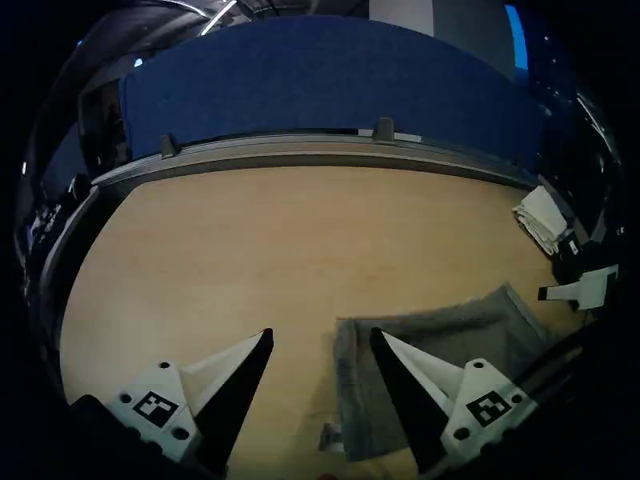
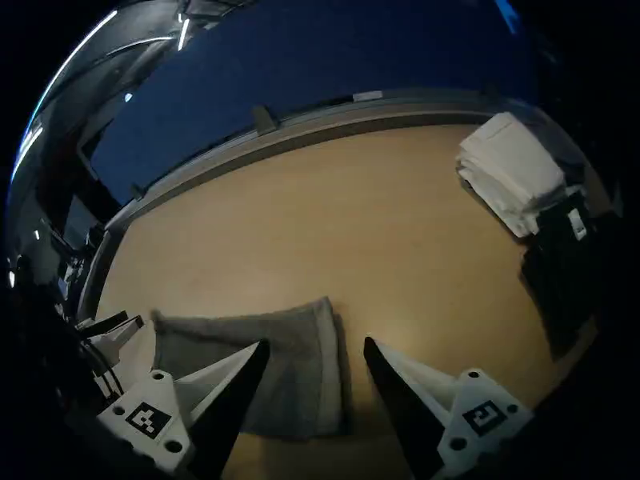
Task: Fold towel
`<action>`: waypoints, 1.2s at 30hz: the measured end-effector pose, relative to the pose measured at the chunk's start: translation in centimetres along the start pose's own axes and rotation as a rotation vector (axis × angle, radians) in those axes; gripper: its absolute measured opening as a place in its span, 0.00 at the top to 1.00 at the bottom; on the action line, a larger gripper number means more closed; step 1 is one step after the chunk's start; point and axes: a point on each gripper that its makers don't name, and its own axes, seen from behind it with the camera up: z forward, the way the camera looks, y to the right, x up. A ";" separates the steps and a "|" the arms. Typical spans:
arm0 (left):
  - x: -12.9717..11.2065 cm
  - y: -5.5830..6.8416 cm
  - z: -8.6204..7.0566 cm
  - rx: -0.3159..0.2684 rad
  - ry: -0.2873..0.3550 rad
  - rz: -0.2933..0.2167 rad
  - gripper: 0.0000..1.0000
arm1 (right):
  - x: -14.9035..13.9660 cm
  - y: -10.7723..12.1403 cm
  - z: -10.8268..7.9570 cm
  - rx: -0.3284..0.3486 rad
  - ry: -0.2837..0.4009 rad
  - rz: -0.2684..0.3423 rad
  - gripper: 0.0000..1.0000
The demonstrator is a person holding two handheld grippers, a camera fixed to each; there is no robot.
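Left gripper view: left claw (image 1: 320, 340) was seen w/ fingers apart; grey towel (image 1: 448, 340) was laid flat on tabletop (image 1: 264, 240), partly behind one finger. Right gripper view: right claw (image 2: 314, 348) was likewise spread above towel; square b/w markers (image 2: 146, 419) were borne on fingers.

The left gripper (image 1: 320, 332) has two white wedge fingers (image 1: 210, 373) with black inner faces, tapering to points. The right gripper (image 2: 316, 342) looks the same. Each finger base bears a square black-and-white marker (image 1: 155, 407) ringed by small dark screws.

Grey towel (image 1: 448, 336), tan table (image 1: 280, 240), blue partition (image 1: 320, 80).
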 end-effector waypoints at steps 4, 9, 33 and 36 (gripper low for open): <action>1.1 -0.7 0.9 0.011 0.002 0.008 0.10 | -0.4 -0.1 -0.6 0.008 0.011 -0.025 0.09; 2.8 -1.0 1.0 -0.002 0.034 0.005 0.10 | -1.0 0.0 -1.5 0.008 0.022 -0.046 0.09; -5.0 -0.6 -9.4 -0.003 0.107 -0.082 0.10 | -8.5 -1.7 -1.2 0.037 -0.015 0.199 0.10; -6.2 -0.2 -10.4 0.001 0.106 -0.068 0.10 | -8.7 -2.0 -0.2 0.031 -0.009 0.284 0.17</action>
